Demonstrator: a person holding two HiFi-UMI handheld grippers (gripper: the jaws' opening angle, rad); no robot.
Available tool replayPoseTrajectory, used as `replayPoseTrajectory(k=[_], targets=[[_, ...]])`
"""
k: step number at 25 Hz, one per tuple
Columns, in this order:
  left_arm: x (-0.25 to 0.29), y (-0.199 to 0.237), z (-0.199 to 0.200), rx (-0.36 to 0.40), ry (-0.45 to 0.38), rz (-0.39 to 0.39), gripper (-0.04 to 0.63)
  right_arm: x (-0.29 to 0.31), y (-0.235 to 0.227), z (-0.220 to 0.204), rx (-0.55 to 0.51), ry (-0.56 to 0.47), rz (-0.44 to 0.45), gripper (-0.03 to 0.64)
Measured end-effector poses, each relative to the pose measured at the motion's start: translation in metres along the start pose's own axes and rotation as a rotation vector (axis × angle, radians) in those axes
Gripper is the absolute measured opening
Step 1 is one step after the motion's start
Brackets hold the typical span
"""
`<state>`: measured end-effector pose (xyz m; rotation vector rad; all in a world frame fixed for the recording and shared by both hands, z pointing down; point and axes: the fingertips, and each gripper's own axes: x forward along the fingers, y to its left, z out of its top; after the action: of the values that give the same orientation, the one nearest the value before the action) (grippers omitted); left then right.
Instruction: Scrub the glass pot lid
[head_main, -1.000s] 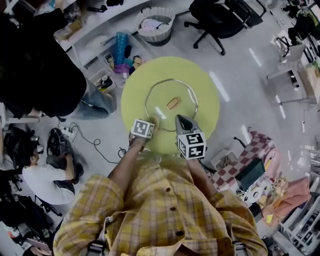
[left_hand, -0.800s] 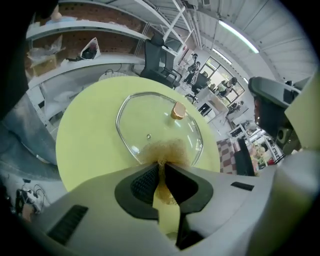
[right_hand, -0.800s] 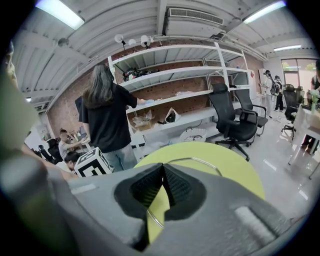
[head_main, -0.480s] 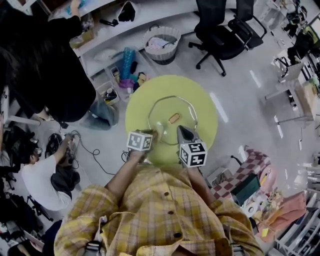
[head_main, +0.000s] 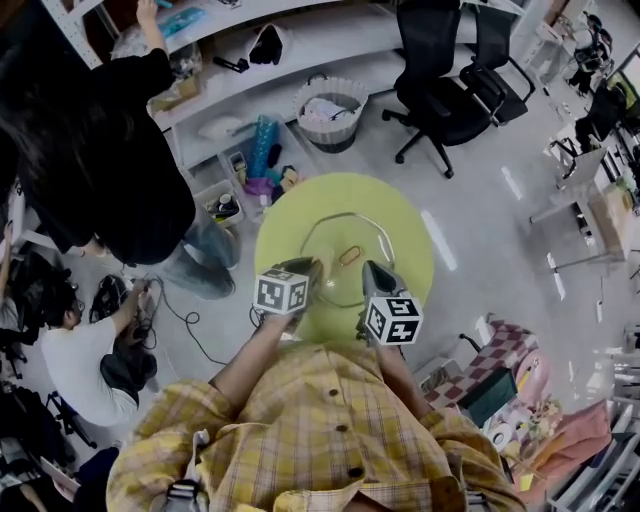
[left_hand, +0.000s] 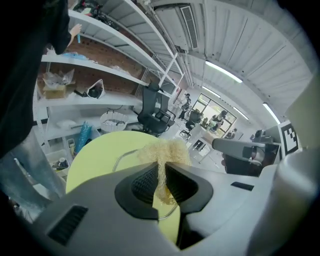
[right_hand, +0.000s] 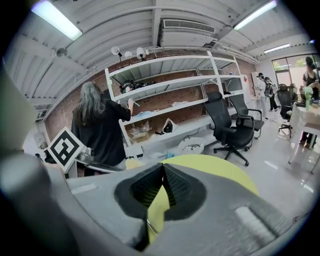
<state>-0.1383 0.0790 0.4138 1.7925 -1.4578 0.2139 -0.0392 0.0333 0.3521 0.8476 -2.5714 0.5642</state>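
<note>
Yellow-green and round, the bench (head_main: 285, 215) carries the glass pot lid (head_main: 347, 258) flat near its middle, knob upward. The left gripper (head_main: 310, 268) hangs over the lid's rim on the side toward the bench's near edge, jaws pinched on a tan fibrous scrubber (left_hand: 165, 150). The right gripper (head_main: 372, 268) hovers near it over that same side of the rim, jaws closed tip to tip, holding nothing.

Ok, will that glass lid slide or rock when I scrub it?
Likely to slide: the glass lid lies flat on the smooth table. Rigid and probably breakable, being glass. The fibrous scrubber in the left tool should give softly.
</note>
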Motion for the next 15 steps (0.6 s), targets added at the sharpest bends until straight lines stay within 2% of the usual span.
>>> replayPoseTrajectory(k=[6,11,15], targets=[[-0.022,-0.024,0.04,0.006,-0.114,-0.024,0.048,-0.009,0.017,0.022,-0.008,-0.036,0.029,-0.002],[-0.043,-0.039,0.068,0.092,-0.217,-0.017,0.046,-0.013,0.031,0.042,-0.017,-0.068,0.049,-0.002],[-0.055,-0.049,0.081,0.12,-0.283,-0.017,0.046,-0.019,0.036,0.051,-0.029,-0.093,0.051,-0.002]])
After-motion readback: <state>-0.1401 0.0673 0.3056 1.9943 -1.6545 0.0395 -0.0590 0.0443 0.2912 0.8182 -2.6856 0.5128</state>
